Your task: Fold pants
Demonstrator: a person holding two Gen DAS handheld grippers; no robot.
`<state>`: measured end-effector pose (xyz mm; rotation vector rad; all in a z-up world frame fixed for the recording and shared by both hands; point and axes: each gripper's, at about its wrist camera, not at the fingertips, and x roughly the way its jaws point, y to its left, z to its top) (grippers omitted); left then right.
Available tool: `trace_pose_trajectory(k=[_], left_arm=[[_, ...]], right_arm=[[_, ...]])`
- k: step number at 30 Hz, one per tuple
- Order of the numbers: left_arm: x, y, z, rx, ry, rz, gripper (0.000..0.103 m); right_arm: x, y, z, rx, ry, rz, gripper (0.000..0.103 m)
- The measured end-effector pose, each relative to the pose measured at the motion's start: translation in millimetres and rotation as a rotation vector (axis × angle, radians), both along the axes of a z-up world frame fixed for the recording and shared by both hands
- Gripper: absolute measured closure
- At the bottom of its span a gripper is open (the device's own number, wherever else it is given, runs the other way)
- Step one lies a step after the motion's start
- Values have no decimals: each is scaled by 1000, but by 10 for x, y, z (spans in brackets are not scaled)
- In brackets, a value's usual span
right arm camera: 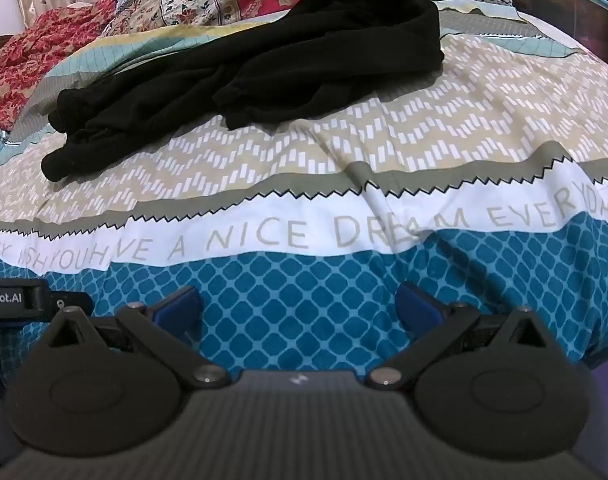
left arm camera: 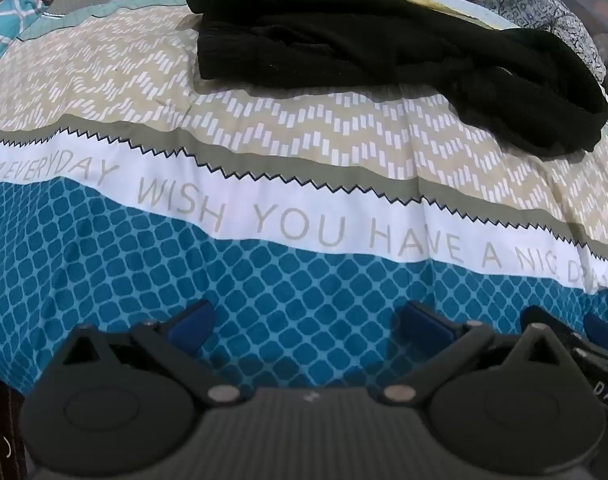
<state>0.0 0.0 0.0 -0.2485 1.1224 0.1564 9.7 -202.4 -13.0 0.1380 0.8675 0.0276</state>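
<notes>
Black pants (left arm camera: 344, 48), one pair; two tongs (left arm camera: 304, 324) spread.

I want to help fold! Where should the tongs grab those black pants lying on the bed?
Probably the bunched end of the black pants nearest the camera, low on the left in the right wrist view. Come from the near side, over the bedspread: that end lies thick and crumpled, so there is a ridge to pinch.

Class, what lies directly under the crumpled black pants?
The black pants rest on the beige zigzag band of the printed bedspread. The pattern beneath them is covered.
</notes>
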Motion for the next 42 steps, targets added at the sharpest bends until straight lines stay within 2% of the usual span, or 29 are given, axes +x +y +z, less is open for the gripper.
trace_pose_trajectory(k=[11,32,38,42], left_arm=[[-5,-15,-41,29,8,-39,0],[-10,-46,-21,54,7,-53,0],[-77,-70,2,77,-21,-70,0],[-92,-47,33,62,-34,-77,0]], right_arm=[[-2,-1,-4,4,-1,0,0],[-8,8,-9,2,-4,1,0],[-22,2,-12,11,-8,-1,0],[1,26,-12,-7,-5,-2,0]])
